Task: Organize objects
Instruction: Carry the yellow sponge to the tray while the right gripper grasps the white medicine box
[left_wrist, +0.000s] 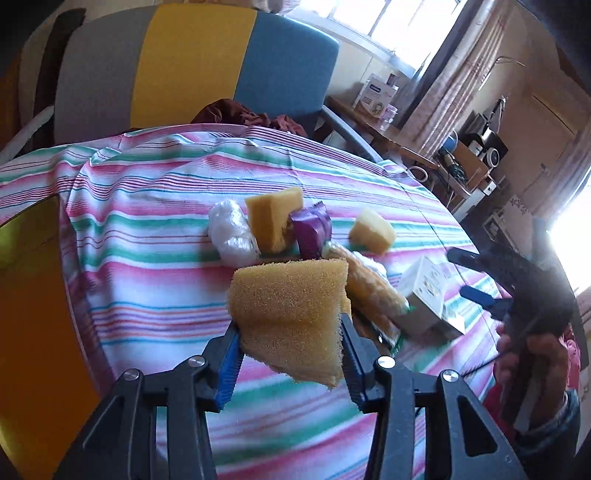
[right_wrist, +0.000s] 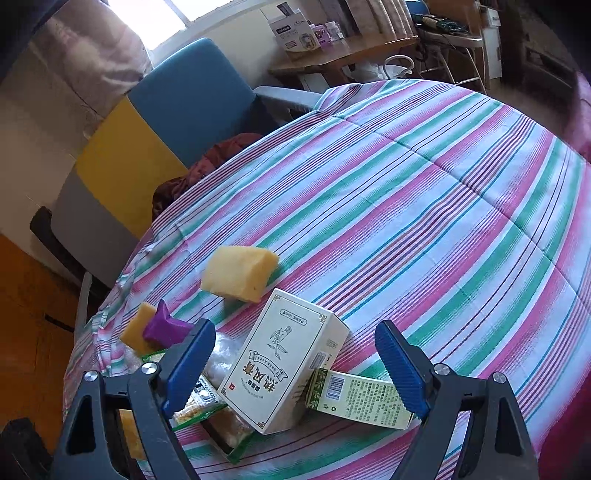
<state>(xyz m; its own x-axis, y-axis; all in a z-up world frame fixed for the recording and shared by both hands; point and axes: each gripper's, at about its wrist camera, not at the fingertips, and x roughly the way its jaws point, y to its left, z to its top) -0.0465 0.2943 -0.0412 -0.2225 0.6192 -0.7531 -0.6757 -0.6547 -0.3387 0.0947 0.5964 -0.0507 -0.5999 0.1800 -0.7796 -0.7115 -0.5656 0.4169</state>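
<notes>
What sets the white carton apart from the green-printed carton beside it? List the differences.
The tall white cardboard carton shows a pale face with a line drawing; the green-printed cardboard carton shows a barcode and dense text. The white carton looks larger. It leans on a snack packet; the green-printed one lies flat on the striped cloth. Both are rectangular boxes, touching.

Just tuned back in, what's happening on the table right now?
A person is sorting a pile on the striped cloth. The left gripper holds a yellow sponge, lifted above the pile. The right gripper hovers open over the white box, touching nothing. Two more sponges, a purple piece, a green box and snack packets lie on the cloth.
</notes>
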